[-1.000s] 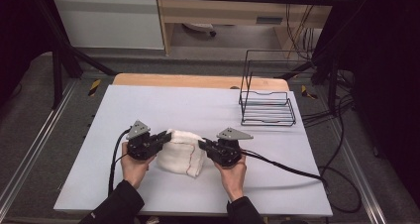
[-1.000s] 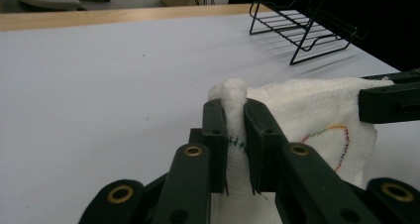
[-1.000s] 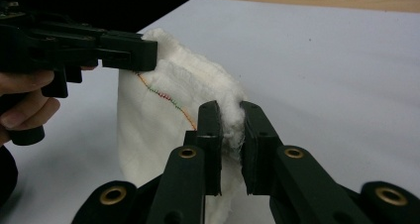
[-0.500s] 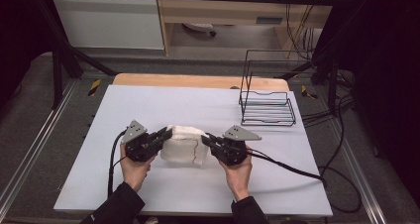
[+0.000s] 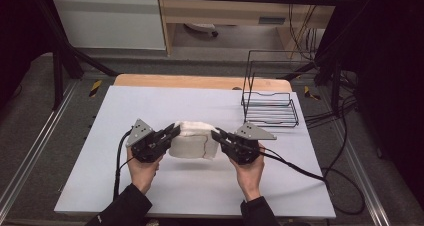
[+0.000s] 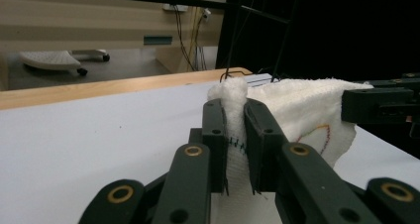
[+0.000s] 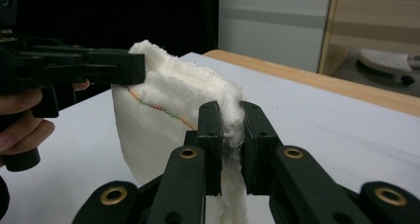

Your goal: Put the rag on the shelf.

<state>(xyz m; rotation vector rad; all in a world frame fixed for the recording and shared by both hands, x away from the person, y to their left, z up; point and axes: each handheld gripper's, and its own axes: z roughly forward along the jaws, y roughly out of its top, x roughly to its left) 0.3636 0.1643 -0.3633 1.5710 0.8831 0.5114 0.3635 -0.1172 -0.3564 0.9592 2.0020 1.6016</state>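
A: Are both clamped on it?

B: Yes. The left hand-held gripper [image 6: 233, 140] pinches one top corner of the white towel [image 5: 192, 141], and the right hand-held gripper [image 7: 229, 144] pinches the other; the jaws are closed tight on bunched terry.

A: Where's the towel?

B: Hanging between them, apparently just off the counter [image 5: 150, 106], well short of the wire rack [image 5: 270, 108].

A: Handling?

B: Probably light, soft and floppy. It sags mid-span, so grip the hemmed corners.

one white towel [image 5: 192, 141], two grippers, left gripper [image 5: 172, 131], right gripper [image 5: 216, 134], one wire rack [image 5: 270, 108], one table [image 5: 150, 106]
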